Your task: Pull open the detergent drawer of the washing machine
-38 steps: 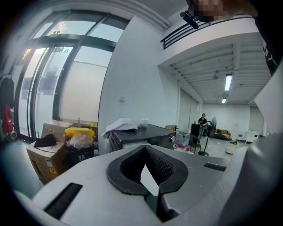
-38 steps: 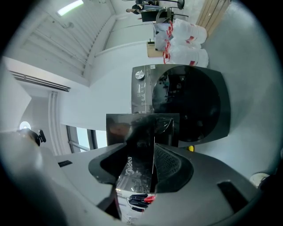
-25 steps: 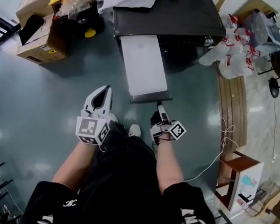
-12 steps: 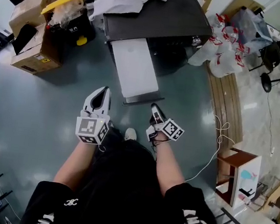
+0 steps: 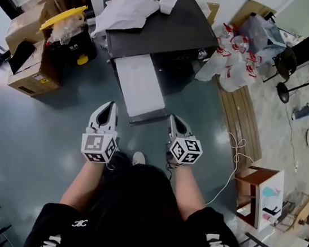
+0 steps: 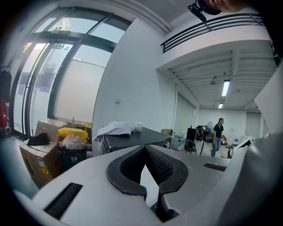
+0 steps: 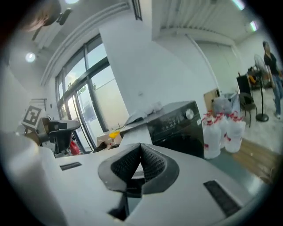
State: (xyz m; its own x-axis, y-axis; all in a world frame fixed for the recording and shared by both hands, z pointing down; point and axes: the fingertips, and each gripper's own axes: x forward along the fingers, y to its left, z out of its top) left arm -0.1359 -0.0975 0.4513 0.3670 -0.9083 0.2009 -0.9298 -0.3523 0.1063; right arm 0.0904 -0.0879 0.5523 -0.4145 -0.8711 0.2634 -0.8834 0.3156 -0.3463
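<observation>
Now the white detergent drawer point(image 5: 140, 85) stands pulled far out of the black washing machine point(image 5: 162, 24) toward the person, its near end flanked by the left tongs point(image 5: 109, 105) and right tongs point(image 5: 173, 118), both closed on nothing, the right having just shut.

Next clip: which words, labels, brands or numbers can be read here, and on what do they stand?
No text reads clearly in any view.
Sticker on the cardboard box: too small.
Control panel of the washing machine: print blurred.
Red labels on the plastic bottles: too small.
White mark on the black bin: blurred.
</observation>
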